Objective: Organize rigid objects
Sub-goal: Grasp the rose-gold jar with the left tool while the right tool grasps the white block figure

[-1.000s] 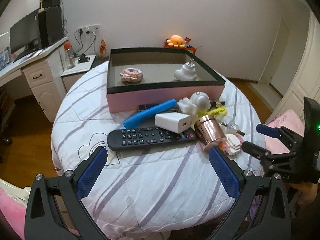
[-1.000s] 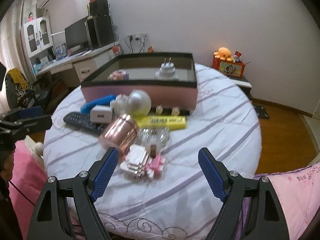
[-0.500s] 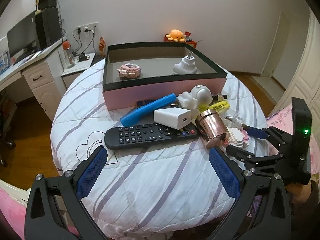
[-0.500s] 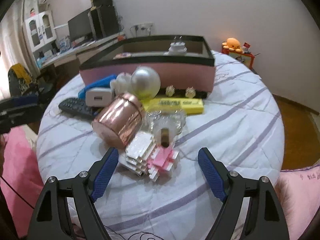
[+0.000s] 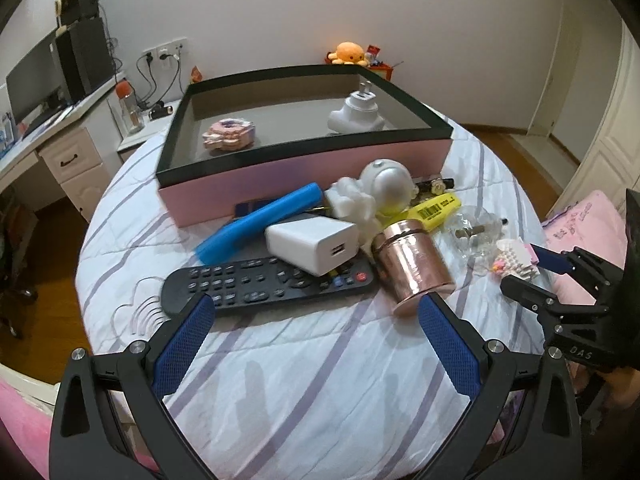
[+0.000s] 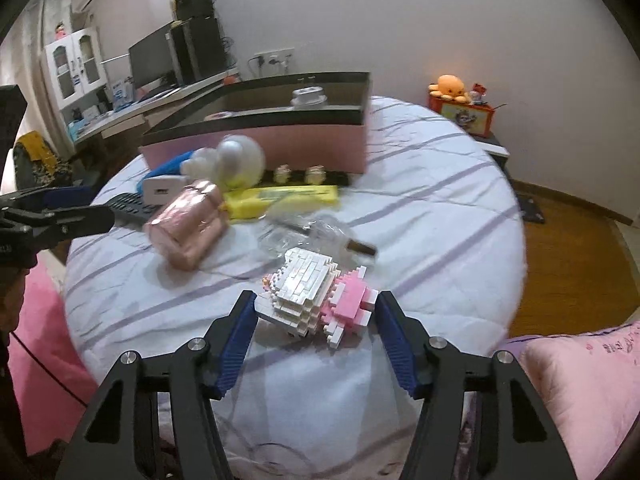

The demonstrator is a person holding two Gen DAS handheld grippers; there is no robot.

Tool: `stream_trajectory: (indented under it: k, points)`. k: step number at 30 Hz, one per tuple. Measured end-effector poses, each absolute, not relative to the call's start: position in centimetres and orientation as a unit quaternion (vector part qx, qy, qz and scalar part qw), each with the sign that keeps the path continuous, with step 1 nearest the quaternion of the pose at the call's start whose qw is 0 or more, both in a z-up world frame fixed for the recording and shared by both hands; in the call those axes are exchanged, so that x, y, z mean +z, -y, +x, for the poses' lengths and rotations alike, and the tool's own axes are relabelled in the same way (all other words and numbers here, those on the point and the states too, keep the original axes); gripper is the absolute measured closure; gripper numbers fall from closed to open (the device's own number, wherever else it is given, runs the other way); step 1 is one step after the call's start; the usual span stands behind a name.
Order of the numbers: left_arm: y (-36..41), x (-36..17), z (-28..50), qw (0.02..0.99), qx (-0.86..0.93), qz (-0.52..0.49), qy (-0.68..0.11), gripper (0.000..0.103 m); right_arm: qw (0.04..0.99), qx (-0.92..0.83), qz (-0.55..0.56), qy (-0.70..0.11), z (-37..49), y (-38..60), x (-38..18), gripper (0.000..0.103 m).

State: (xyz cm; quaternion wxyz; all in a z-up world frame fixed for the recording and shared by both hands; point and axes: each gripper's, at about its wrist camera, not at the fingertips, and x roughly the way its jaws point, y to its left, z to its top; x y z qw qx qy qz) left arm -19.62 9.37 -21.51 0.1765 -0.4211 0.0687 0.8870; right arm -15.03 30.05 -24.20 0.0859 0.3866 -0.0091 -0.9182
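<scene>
A white and pink brick figure (image 6: 312, 292) lies at the near edge of the pile on the round bed. It sits between the closing jaws of my right gripper (image 6: 316, 304), and a thin gap still shows at each pad. The left wrist view shows that gripper (image 5: 532, 276) straddling the figure (image 5: 516, 256). My left gripper (image 5: 316, 304) stands open and empty, its tips just short of the black remote (image 5: 272, 284). A white charger (image 5: 312, 244), a blue tube (image 5: 260, 224), a rose-gold jar (image 5: 412, 264), a white astronaut (image 5: 384, 188) and a yellow box (image 5: 436, 208) lie beyond the remote.
A pink box with a black rim (image 5: 304, 176) stands behind the pile and holds a pink brick piece (image 5: 228, 136) and a white plug adapter (image 5: 356, 114). A clear plastic piece (image 6: 304, 232) lies by the figure. A desk (image 5: 72, 148) is on the left and a pink pillow (image 6: 580, 392) on the right.
Both grippers have come down and in toward the pile. The right gripper's jaws have narrowed around the brick figure. The left gripper's tips now reach the remote's near edge.
</scene>
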Motion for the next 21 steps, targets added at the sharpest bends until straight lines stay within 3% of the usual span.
stream_trajectory:
  k: [11,14,16,18,21]
  points:
    - [-15.6,-23.1,-19.8,0.198,0.884,-0.407,-0.116,0.001,0.106,-0.917,0.383,0.025,-16.0,-32.0,-24.8,0.041]
    - [-16.3,-23.7,-20.0,0.195,0.883,-0.409,-0.124,0.017,0.11,-0.918,0.381,0.024,-16.1,-32.1,-24.9,0.041]
    - [-16.8,-24.3,-20.3,0.192,0.877,-0.42,-0.134,0.039,0.114,-0.917,0.381,0.022,-16.2,-32.1,-25.0,0.041]
    - [-16.8,-24.6,-20.3,0.19,0.877,-0.42,-0.137,0.049,0.118,-0.917,0.381,0.023,-16.3,-32.2,-25.0,0.041]
    - [-16.4,-24.4,-20.1,0.198,0.874,-0.424,-0.132,0.049,0.12,-0.917,0.38,0.026,-16.4,-32.4,-25.1,0.04]
